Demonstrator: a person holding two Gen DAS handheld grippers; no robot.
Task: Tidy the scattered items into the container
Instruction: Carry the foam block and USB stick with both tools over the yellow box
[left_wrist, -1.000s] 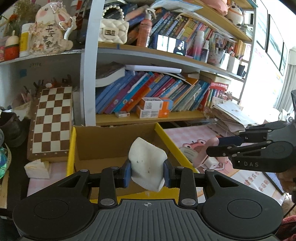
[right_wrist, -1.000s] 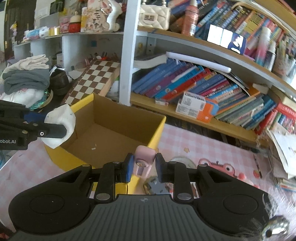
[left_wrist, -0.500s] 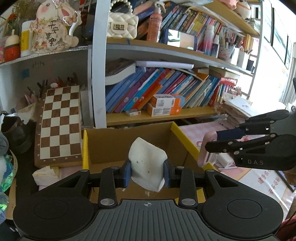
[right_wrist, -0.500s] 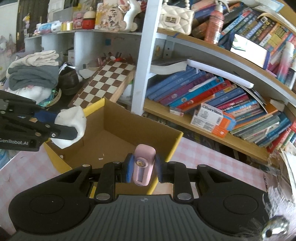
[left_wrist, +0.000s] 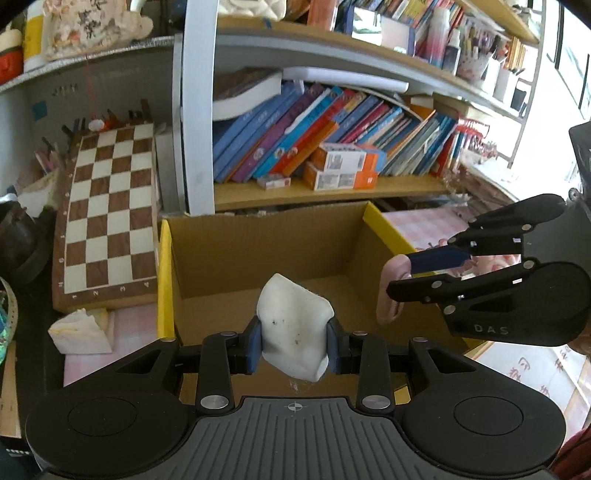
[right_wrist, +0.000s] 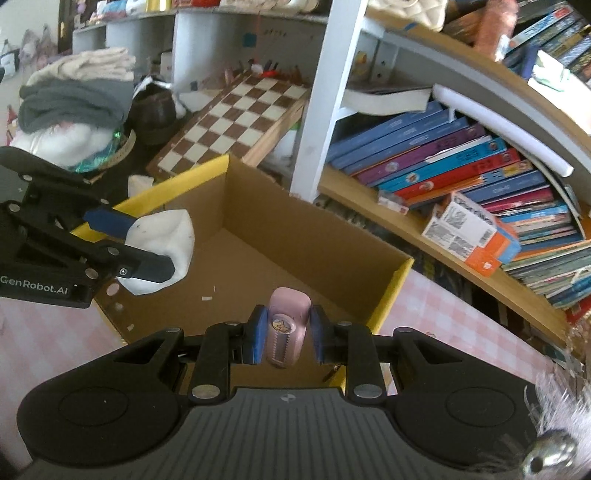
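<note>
An open cardboard box with yellow rims stands on the pink checked table, its floor bare but for small scraps. My left gripper is shut on a crumpled white cloth and holds it over the box's near side; the left gripper also shows in the right wrist view with the white cloth. My right gripper is shut on a small pink case, above the box's right part. The right gripper also shows in the left wrist view with the pink case.
A chessboard leans behind the box on the left. A crumpled tissue lies left of the box. A bookshelf with books and orange boxes stands right behind. Folded clothes pile at far left.
Both grippers have moved forward with their loads and now hang over the box; the right one came in from the right. Both stayed shut.
</note>
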